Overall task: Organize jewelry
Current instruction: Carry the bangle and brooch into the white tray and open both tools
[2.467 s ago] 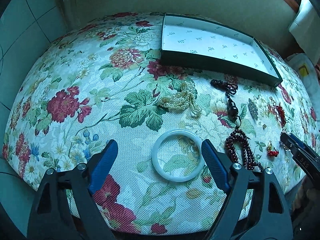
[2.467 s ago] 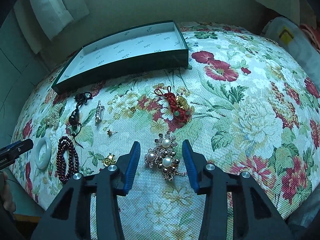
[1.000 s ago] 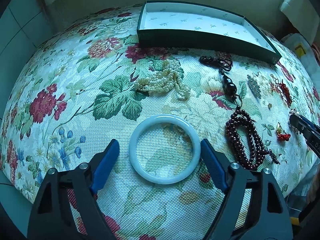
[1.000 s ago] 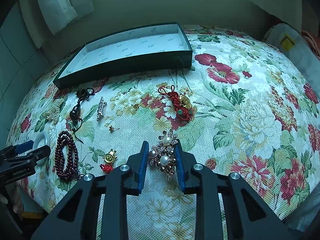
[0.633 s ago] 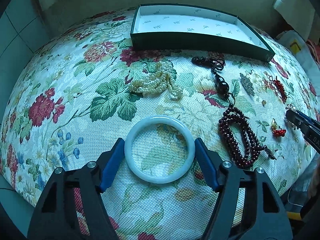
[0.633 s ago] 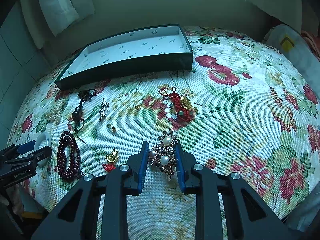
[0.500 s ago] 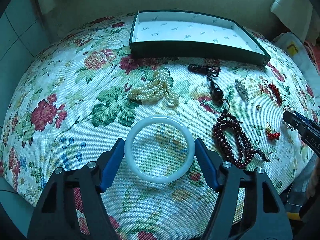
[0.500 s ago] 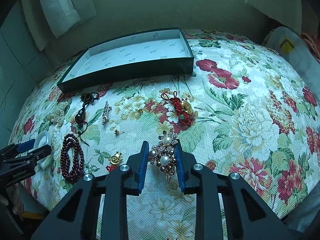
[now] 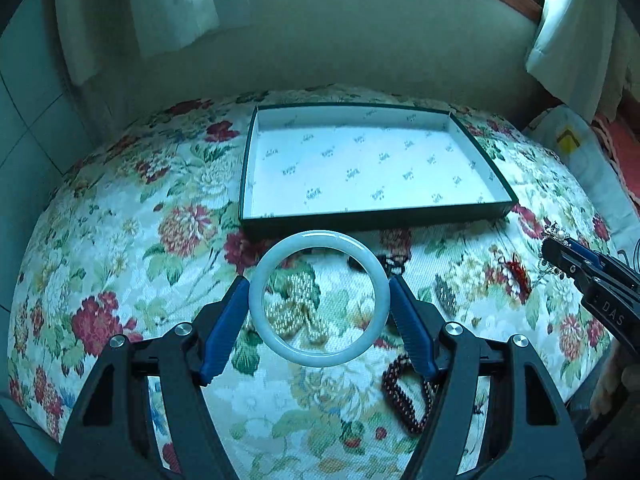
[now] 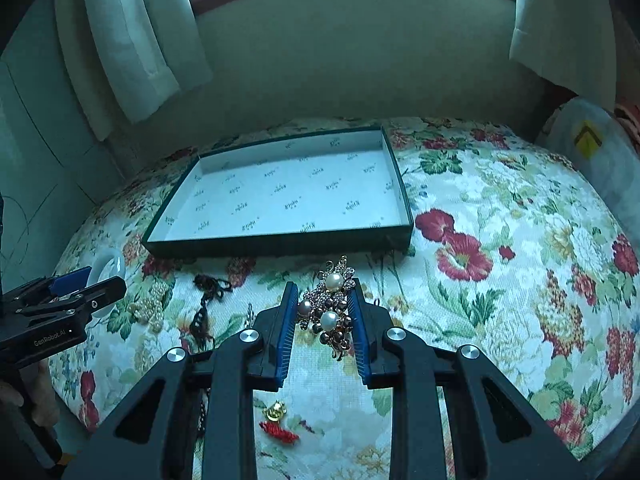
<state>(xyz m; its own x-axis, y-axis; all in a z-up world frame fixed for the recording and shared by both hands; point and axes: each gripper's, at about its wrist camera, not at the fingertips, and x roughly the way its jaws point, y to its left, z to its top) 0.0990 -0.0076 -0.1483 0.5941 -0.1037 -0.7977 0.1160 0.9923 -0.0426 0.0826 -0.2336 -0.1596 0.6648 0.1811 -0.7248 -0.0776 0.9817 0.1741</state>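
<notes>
Gripping the pale jade bangle [image 9: 319, 298] across its width, the left gripper [image 9: 319, 312] held the ring clear of the floral tablecloth [image 9: 120, 264], its jaws clenched on the two outer sides. The right gripper [image 10: 323, 320] had its jaws clamped on a pearl brooch [image 10: 328, 308], whose long axis ran along the fingers, toward the top of the frame.

The open green box [image 9: 368, 216] lay straight ahead of both, in the middle of each view and empty so far as I could see. In the left wrist view its near wall sat just above the bangle's top edge, so the left hand looked the nearer, and I judged a short forward carry over that wall was what remained. The brooch looked somewhat farther from the wall.

A pearl strand [image 9: 294, 308], dark red beads [image 9: 404, 396] and a gold charm [image 10: 276, 410] lay on the cloth, unsorted.
</notes>
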